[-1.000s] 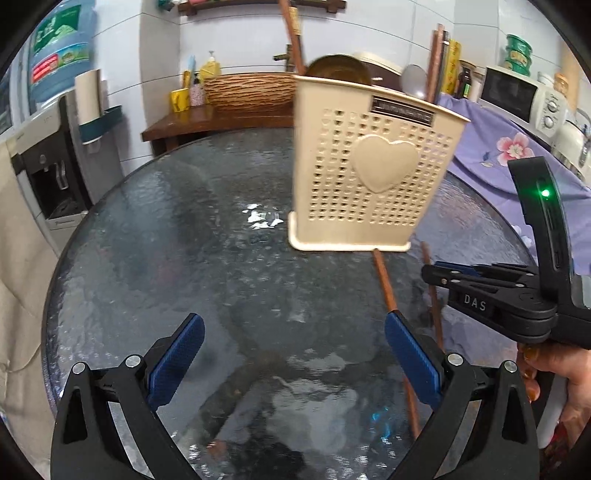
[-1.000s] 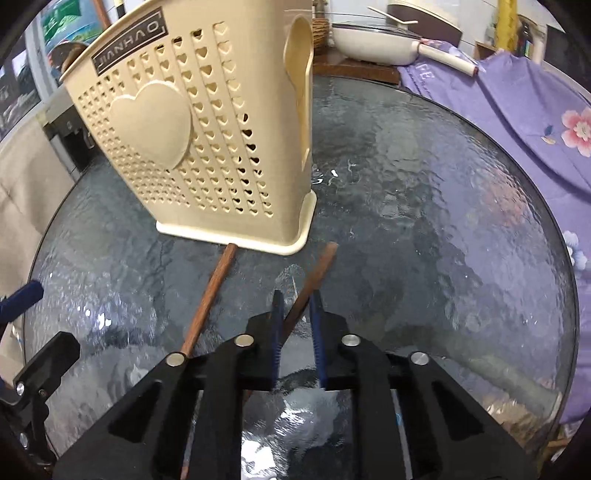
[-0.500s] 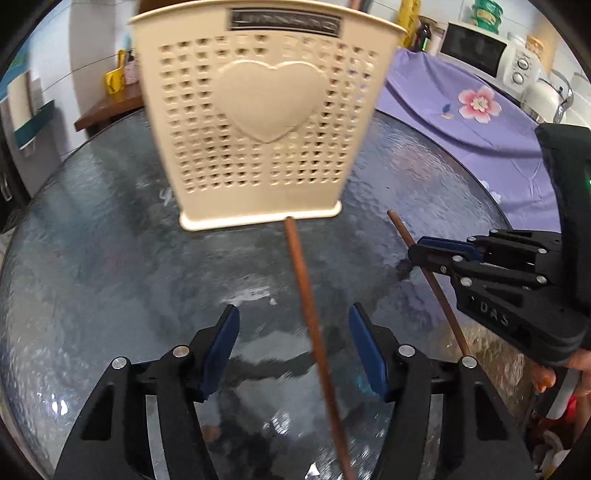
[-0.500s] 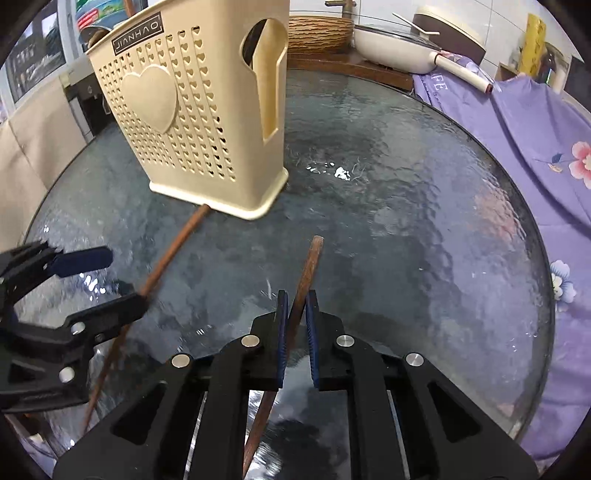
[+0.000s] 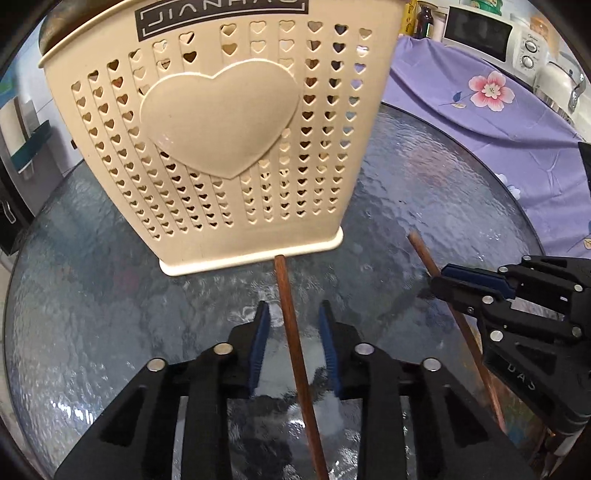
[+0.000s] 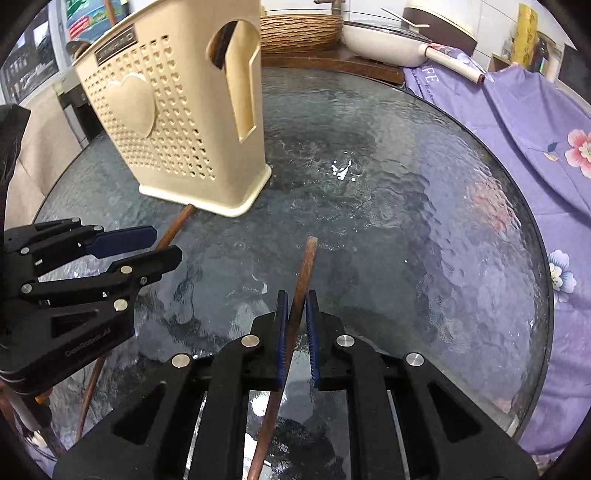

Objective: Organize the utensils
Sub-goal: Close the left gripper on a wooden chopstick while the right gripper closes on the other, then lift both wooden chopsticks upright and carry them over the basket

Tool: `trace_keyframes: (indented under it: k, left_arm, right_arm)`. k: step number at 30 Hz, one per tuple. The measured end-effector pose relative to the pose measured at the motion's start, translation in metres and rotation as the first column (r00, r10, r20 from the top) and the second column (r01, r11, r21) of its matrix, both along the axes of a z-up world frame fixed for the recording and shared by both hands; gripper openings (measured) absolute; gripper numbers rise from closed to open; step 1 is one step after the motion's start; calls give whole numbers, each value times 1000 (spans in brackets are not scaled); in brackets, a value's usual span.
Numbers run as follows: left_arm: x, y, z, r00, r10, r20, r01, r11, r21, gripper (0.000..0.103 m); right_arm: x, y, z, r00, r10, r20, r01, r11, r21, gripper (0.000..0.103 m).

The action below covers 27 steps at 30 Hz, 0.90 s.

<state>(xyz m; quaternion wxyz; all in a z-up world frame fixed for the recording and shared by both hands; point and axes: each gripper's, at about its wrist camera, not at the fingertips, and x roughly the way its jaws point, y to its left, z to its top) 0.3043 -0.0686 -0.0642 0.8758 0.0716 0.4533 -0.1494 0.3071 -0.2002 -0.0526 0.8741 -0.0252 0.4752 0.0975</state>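
Observation:
A beige perforated utensil holder [image 5: 221, 122] with a raised heart stands on the round glass table [image 5: 92, 295]. A brown chopstick [image 5: 281, 273] lies on the glass with its far end touching the holder's base. My left gripper [image 5: 294, 310] straddles it; the jaws are closing, with a gap still showing on each side of the stick. In the right wrist view my right gripper [image 6: 297, 299] is shut on a second chopstick [image 6: 309, 254] that points away across the table. The left gripper [image 6: 166, 243] shows at the left there, and the holder [image 6: 173, 122] behind it.
A purple flowered cloth [image 6: 535, 122] covers the surface to the right of the table. A white pan [image 6: 388, 44] and a woven basket [image 6: 299, 29] sit on a wooden shelf behind. A microwave [image 5: 480, 33] stands at the far right.
My left gripper moved in toward the holder and over the chopstick, and its jaws narrowed from wide open to close around the stick. The right gripper stayed shut on its chopstick.

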Motion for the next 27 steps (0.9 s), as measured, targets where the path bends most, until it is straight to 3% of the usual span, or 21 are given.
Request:
trace_keyframes:
  k: [4, 10, 17, 27]
  left_arm:
    - [0, 1, 0, 999, 27, 27, -27, 1000, 3, 14]
    - [-9, 5, -2, 995, 52, 84, -54, 998, 29, 11]
    - [-8, 2, -1, 995, 56, 78, -58, 998, 29, 9]
    - [-11, 8, -1, 996, 67, 59, -66, 998, -5, 7]
  right_arm:
    - [6, -1, 0, 999, -35, 11, 35, 999, 10, 11]
    - [4, 4, -3, 995, -80, 57, 79, 997, 12, 11]
    - [-2, 11, -5, 994, -80, 69, 81, 997, -14, 10]
    - [-10, 10, -5, 993, -91, 71, 88, 995, 42, 8]
